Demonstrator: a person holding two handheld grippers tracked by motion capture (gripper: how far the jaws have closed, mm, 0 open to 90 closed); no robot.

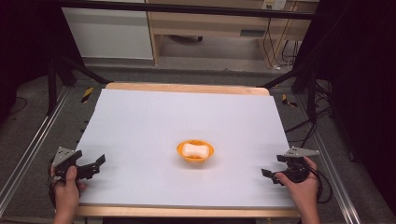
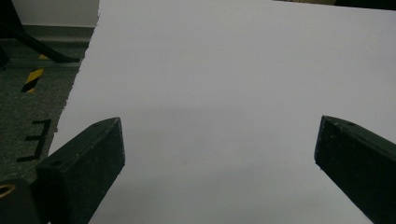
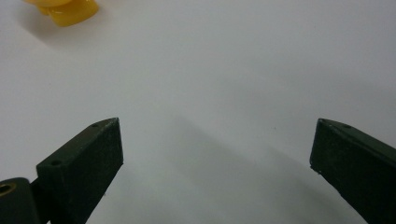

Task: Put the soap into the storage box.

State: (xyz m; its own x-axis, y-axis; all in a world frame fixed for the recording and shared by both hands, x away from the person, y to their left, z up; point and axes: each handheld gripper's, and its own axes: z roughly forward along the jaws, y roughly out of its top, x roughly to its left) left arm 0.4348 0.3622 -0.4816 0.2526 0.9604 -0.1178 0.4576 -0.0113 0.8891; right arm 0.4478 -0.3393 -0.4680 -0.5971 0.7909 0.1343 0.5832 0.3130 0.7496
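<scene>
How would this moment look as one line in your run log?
left gripper: open, empty | right gripper: open, empty | bowl: mid-table, white lump inside, untouched

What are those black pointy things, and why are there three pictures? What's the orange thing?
A person sits at a table covered with a white sheet, holding a grabbing tool in each hand. The left claw and the right claw are both open and hold nothing. One picture looks down from above. The other two come from small cameras riding on each claw, so its own black jaws show at the bottom. In the middle sits an orange bowl with something white inside.
</scene>
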